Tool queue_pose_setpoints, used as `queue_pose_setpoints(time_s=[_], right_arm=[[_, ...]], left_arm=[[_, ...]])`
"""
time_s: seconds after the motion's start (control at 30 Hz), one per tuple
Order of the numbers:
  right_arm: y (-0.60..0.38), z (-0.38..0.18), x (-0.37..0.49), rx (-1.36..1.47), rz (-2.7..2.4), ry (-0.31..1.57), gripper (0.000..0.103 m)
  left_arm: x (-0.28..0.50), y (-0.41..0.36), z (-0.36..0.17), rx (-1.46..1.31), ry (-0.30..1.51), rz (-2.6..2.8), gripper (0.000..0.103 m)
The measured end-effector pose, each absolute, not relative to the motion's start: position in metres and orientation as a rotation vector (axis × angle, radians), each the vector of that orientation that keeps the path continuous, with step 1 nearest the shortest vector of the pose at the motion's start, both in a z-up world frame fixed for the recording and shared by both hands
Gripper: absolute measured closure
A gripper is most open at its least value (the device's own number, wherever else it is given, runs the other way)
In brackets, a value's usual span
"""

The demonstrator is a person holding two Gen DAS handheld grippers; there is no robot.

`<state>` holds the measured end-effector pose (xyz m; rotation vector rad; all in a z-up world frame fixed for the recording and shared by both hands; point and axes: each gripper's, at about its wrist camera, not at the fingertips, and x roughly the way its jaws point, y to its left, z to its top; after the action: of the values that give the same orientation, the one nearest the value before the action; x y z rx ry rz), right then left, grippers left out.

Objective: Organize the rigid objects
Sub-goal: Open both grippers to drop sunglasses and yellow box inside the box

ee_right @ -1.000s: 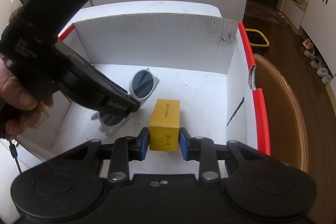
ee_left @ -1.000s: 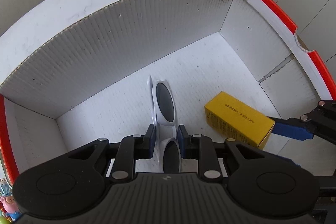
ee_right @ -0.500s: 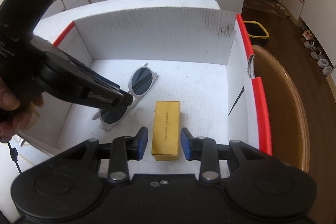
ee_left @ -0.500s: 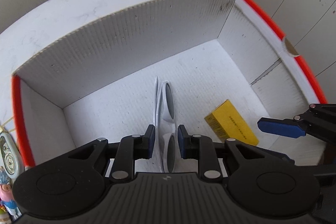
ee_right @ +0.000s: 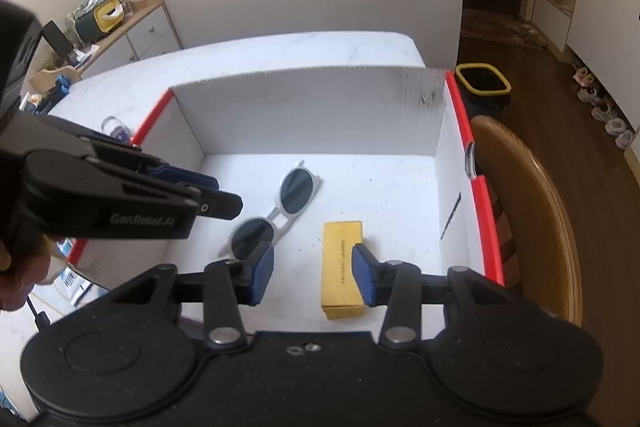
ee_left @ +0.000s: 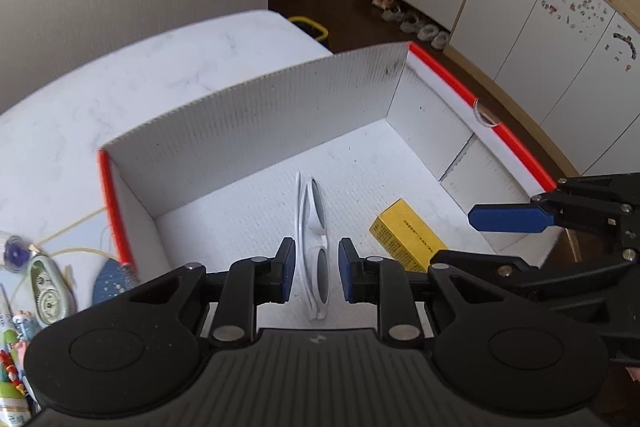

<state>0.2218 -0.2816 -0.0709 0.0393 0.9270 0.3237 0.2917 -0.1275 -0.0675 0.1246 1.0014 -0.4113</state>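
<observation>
Both claws open above the white corrugated box [ee_right: 312, 115]

The left gripper [ee_left: 317, 269] stands narrowly parted, holding nothing, over the white-framed dark-lensed sunglasses [ee_right: 276, 213] lying mid-floor; the right gripper [ee_right: 313, 273] gapes wide and empty over the yellow rectangular carton [ee_right: 342, 267], which lies nearer the box's right wall and front edge.

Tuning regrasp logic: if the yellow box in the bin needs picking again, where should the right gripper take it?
Across the long side faces of the yellow box, from above. It lies flat on the bin floor, lengthwise along the right gripper, whose open jaws look wider than it; the sunglasses lie apart.
</observation>
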Motion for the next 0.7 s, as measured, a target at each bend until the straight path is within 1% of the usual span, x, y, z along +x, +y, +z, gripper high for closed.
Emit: queue_pose_setpoints(time_s=[0.7], right_arm=[[-0.230, -0.034, 0.186, 0.100, 0.299, 0.801, 0.042]], left_arm=[[0.226, -0.044, -0.017, 0.075, 0.797, -0.412, 0.081]])
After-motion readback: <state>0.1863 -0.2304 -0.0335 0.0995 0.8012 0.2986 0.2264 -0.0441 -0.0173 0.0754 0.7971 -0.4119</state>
